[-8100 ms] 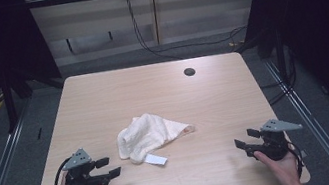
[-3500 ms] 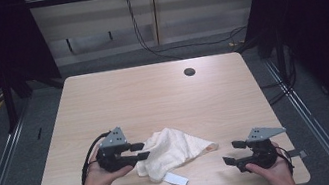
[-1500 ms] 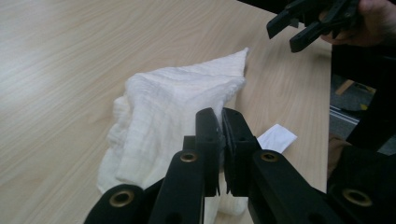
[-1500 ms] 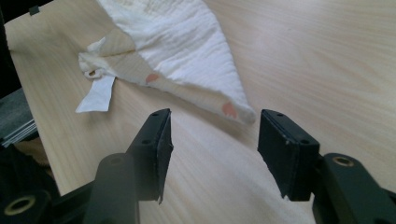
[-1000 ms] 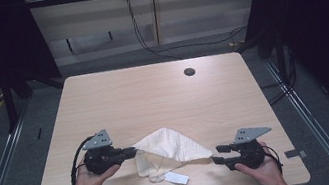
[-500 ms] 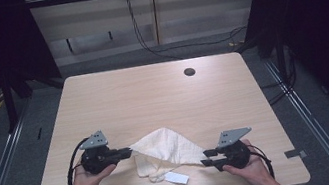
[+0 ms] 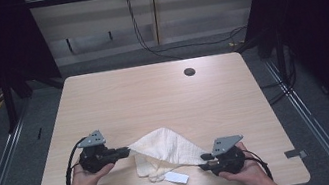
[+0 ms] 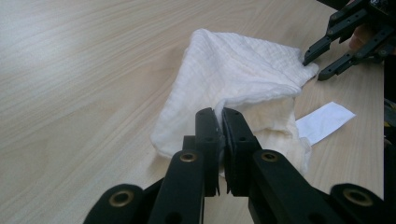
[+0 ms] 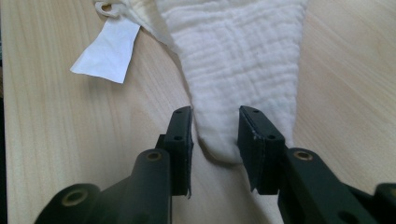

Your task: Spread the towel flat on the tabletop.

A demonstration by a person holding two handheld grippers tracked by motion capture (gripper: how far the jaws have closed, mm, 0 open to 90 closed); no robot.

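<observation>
Between the right gripper's [image 9: 214,140] parted jaws, the white cloth's [image 9: 238,56] corner; left gripper [image 8: 222,135] clamped on its opposite edge.

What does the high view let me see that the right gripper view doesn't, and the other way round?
The high view alone takes in the whole table, its dark round hole, and the left hand-held gripper shut on one corner of the white cloth. The right gripper view alone shows up close that the right hand-held gripper is open, its jaws on either side of the cloth's other corner. Both show the cloth, its white label and the wooden tabletop.
</observation>
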